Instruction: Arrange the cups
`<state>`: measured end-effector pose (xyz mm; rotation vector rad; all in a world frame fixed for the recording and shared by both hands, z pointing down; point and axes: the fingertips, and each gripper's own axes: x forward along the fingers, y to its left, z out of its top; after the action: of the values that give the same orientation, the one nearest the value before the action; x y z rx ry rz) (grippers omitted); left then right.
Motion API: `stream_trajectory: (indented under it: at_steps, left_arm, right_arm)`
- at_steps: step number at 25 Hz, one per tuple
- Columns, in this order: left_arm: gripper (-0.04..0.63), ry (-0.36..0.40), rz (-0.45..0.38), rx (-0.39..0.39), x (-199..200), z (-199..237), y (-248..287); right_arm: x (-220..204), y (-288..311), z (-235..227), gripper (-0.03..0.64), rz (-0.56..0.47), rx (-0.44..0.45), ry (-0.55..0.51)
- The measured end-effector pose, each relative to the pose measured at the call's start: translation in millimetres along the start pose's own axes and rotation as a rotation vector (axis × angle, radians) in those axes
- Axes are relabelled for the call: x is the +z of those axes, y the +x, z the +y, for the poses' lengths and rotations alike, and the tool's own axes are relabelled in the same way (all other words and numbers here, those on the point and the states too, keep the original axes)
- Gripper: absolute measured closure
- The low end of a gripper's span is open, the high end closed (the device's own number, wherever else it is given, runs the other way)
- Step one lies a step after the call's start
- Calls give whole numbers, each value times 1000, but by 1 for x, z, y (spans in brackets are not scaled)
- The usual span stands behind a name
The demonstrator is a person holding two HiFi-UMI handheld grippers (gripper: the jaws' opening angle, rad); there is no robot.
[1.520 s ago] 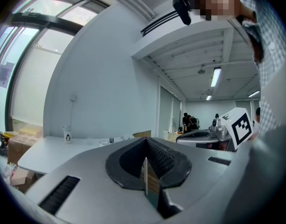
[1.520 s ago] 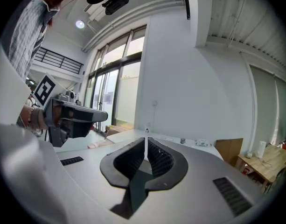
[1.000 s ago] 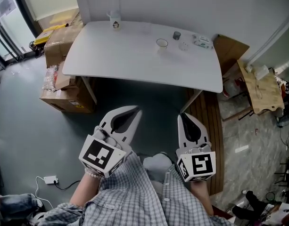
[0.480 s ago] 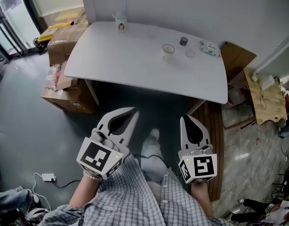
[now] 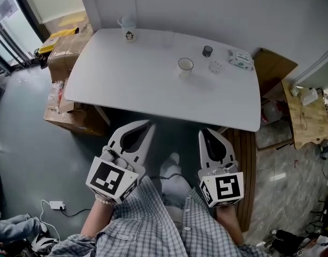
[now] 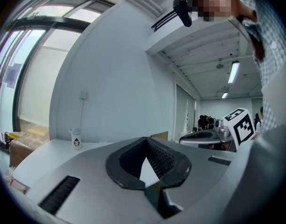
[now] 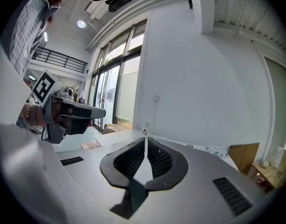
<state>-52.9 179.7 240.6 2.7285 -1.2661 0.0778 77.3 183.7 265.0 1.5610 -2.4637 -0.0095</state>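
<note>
Cups: a printed cup (image 5: pixel 130 35) stands at the far left corner of the table (image 5: pixel 126 84), in the upper left of the head view. A pale cup (image 5: pixel 185 65) stands open side up, right of the tabletop's middle. A small dark cup (image 5: pixel 207 51) stands just beyond it to the upper right, apart from it.
Other things on the table: a small clear thing (image 5: pixel 215 67) lies near the pale cup's right, too faint to tell what it is. A flat packet (image 5: pixel 240 59) lies near the far right corner.
Left gripper (image 5: pixel 150 123): in the lower left of the head view, short of the table's near edge and over the grey floor (image 5: pixel 24 143). Its jaws are closed tip to tip with nothing between them. Its own view shows the printed cup far off at the left.
Right gripper (image 5: pixel 204 132): in the lower right of the head view, also short of the table's near edge. Its jaws are pressed together and empty.
Person: checked sleeves (image 5: pixel 147 224) show behind both grippers at the bottom edge.
Surroundings: cardboard boxes (image 5: pixel 65 50) are stacked at the table's left end. A wooden bench (image 5: pixel 305 114) stands at the right edge.
</note>
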Motion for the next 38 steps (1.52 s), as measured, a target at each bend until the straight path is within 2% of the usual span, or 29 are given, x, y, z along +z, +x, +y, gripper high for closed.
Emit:
stream_trajectory:
  at_steps: [10, 17, 24, 32, 38]
  left_arm:
    - [586, -53, -4, 105, 13, 39, 96]
    - [586, -34, -10, 125, 21, 50, 143]
    - [586, -30, 8, 121, 21, 52, 173]
    - [586, -44, 46, 133, 10, 73, 192]
    - [586, -44, 71, 104, 1, 93, 212]
  right_arm:
    - [-2, 74, -82, 586, 37, 75, -18]
    - [-2, 105, -118, 588, 30, 94, -15]
    - [-7, 124, -134, 587, 34, 107, 9]
    - [-24, 144, -132, 586, 78, 118, 50]
    - [-39, 173, -127, 586, 121, 102, 24]
